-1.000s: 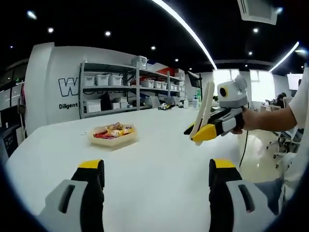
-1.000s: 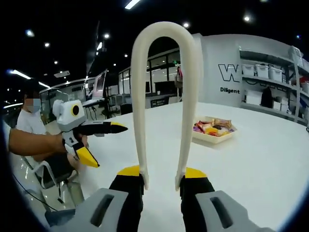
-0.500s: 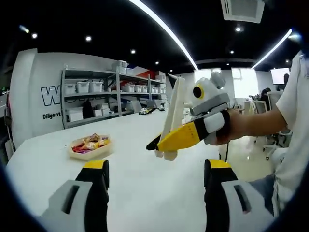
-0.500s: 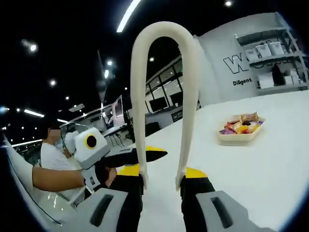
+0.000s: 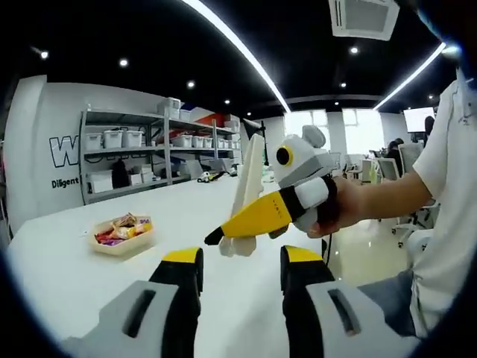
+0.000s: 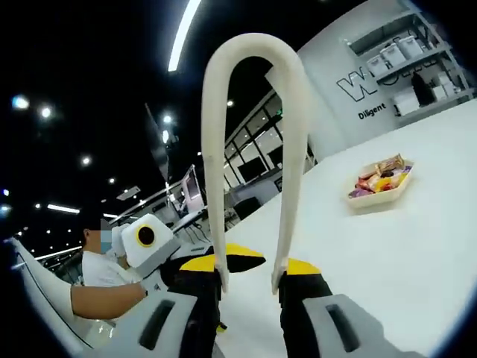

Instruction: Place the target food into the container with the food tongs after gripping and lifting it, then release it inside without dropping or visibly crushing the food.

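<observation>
Off at 2 o'clock past your right tongs (image 6: 248, 287), across the desk (image 6: 417, 246), sits the food tray (image 6: 380, 185). They clamp the food tongs (image 6: 252, 149); your left tongs (image 5: 240, 270) are narrow, holding nothing.

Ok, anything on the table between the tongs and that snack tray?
Nothing: in the right gripper view, only bare white table lies between the tongs and the snack tray.

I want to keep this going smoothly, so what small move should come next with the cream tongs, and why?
Probably swing the right gripper, shut on the cream U-shaped plastic tongs, toward the shallow beige tray of wrapped snacks. The tongs are held off the white table with their loop pointing away, and the tray sits well off from them.
</observation>
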